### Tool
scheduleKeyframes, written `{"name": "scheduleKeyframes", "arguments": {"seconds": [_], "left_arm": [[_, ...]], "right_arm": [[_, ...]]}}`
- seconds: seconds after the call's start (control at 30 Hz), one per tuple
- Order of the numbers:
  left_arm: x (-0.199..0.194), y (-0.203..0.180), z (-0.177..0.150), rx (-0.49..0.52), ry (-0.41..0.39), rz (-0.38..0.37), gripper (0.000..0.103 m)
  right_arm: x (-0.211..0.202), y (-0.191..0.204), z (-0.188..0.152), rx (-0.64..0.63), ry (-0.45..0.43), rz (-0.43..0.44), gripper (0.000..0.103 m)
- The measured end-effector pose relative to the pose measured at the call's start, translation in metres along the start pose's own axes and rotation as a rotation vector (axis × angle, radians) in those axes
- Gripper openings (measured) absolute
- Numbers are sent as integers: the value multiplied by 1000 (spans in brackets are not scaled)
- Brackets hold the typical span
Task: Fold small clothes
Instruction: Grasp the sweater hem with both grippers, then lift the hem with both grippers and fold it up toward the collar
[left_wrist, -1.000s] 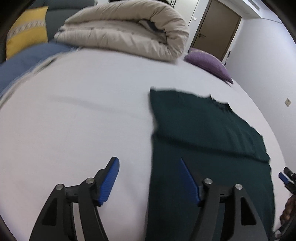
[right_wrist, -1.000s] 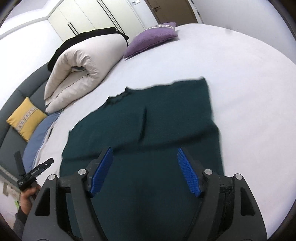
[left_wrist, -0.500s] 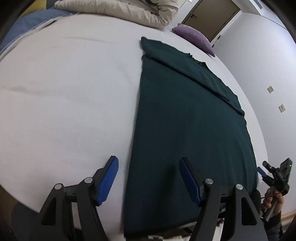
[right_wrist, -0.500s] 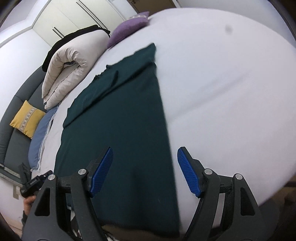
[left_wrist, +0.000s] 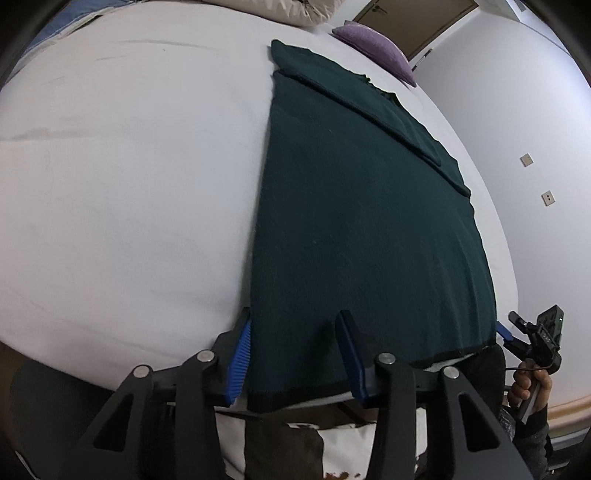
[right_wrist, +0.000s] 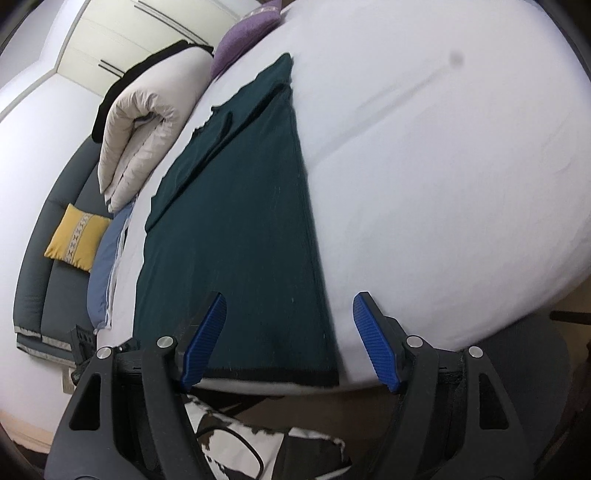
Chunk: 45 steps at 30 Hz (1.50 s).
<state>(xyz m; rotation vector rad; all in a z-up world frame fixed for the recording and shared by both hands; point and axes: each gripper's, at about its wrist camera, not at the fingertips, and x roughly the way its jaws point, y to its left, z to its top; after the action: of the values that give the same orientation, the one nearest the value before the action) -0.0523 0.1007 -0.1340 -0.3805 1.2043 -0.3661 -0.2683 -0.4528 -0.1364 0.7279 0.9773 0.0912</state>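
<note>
A dark green sweater (left_wrist: 362, 221) lies flat on the white bed (left_wrist: 129, 184), sleeves folded in across its top, black hem at the near edge. My left gripper (left_wrist: 295, 321) straddles the hem's left corner. Its jaws are closing with the cloth between them, and the blue pads (left_wrist: 240, 354) still stand apart from each other. In the right wrist view the sweater (right_wrist: 236, 236) runs away from me, and my right gripper (right_wrist: 290, 299) stands open over the hem's right corner, one pad (right_wrist: 375, 339) over bare sheet. The right gripper's tip (left_wrist: 504, 332) shows in a hand at the sweater's far corner.
A rolled beige duvet (right_wrist: 147, 122) and a purple pillow (right_wrist: 243, 33) lie at the far end of the bed. A grey sofa with a yellow cushion (right_wrist: 75, 236) stands to the left. A black-and-white patterned thing (left_wrist: 295, 443) lies below the bed's near edge.
Both grippers have drawn back from the sweater's middle to its near hem and tilted downward. The left jaws have narrowed around the left corner; the right jaws stay wide.
</note>
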Motion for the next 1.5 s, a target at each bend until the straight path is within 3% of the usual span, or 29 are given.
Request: {"name": "scheduleKeyframes", "arguments": {"seconds": [0.27, 0.63, 0.73, 0.83, 0.93, 1.27, 1.5], "left_arm": [[3, 3, -4, -8, 19, -5, 12], [2, 5, -5, -9, 16, -20, 9], [3, 5, -4, -7, 15, -22, 9], [2, 5, -5, -7, 12, -23, 8], [-1, 5, -6, -5, 3, -24, 8], [-25, 7, -10, -74, -68, -102, 7], [-39, 9, -9, -132, -111, -198, 7]], "right_arm": [[-9, -14, -7, 72, 40, -39, 65], [12, -21, -11, 134, 102, 62, 62], [14, -26, -13, 145, 120, 81, 41], [16, -31, -18, 163, 132, 93, 29], [17, -29, -21, 160, 127, 91, 8], [-16, -21, -13, 131, 18, 96, 5], [-23, -26, -9, 139, 6, 120, 5]]}}
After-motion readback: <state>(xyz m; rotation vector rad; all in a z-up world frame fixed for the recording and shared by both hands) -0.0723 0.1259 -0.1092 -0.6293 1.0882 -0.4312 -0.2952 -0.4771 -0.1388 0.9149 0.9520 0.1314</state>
